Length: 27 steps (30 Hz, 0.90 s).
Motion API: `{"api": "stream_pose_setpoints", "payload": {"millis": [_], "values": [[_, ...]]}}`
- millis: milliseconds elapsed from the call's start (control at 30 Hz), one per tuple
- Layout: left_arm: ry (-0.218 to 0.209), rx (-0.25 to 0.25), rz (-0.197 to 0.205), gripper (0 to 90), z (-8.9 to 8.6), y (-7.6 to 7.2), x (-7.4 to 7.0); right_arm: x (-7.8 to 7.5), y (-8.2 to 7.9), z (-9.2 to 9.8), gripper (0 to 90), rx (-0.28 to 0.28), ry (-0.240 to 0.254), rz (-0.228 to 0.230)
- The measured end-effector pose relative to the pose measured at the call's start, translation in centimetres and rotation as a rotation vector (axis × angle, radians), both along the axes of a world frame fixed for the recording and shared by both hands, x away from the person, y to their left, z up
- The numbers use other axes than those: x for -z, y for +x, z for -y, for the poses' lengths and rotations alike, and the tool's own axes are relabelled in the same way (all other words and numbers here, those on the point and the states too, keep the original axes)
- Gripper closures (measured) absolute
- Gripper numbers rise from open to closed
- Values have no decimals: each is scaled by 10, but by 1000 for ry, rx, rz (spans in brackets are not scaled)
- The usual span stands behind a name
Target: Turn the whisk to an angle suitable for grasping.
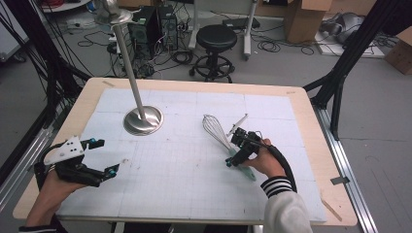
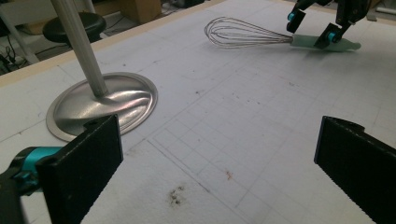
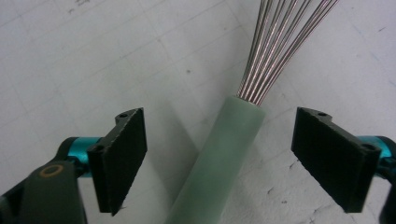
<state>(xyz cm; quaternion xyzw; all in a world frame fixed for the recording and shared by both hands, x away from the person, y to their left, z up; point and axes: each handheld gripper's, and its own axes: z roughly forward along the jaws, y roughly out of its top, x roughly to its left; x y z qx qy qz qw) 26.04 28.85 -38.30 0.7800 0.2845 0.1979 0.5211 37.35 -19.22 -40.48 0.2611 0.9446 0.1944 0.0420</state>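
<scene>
On the gridded white mat (image 1: 194, 184), a whisk (image 1: 216, 131) lies.

My table (image 1: 311, 145) is a light wood top w/ a white gridded mat (image 1: 184, 184) covering most of it, the wood showing as a border all round; the mat has a few dark smudges near the front-left. On the mat's far left stands a round shiny metal base (image 1: 143, 120) w/ a ribbed pole rising from it. A wire whisk (image 1: 217, 131) w/ pale green handle lies flat right of centre, wires pointing to the far side, well apart from the base.
</scene>
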Motion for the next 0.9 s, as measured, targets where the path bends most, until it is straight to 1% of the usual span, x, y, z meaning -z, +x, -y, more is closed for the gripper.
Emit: {"api": "stream_pose_setpoints", "payload": {"millis": [33, 133, 200, 267, 400, 467, 533, 600, 767, 900], "values": [[1, 1, -2, 17, 0, 0, 0, 1, 1, 0, 215, -1, -2, -11], [2, 3, -4, 18, 1, 1, 1, 2, 2, 1, 276, -12, -6, -25], [7, 6, -2, 18, 2, 1, 1, 2, 3, 1, 324, -12, -15, -24], [6, 4, -4, 17, 2, 1, 1, 3, 4, 1, 350, -11, -27, -18], [6, 3, -4, 17, 1, 1, 2, 3, 5, 1, 424, -7, -37, -19], [6, 3, -5, 18, 1, 1, 2, 4, 5, 1, 466, -3, -44, -34], [7, 3, -5, 18, 1, 1, 2, 5, 6, 0, 490, 0, -53, -34], [7, 2, -7, 18, 2, 1, 2, 6, 6, 0, 532, -3, -54, -35], [10, 4, -8, 17, 2, 1, 3, 5, 7, 0, 554, 6, -56, -39], [11, 6, -7, 17, 3, 1, 2, 5, 7, 0, 581, 28, -59, -44]]}}
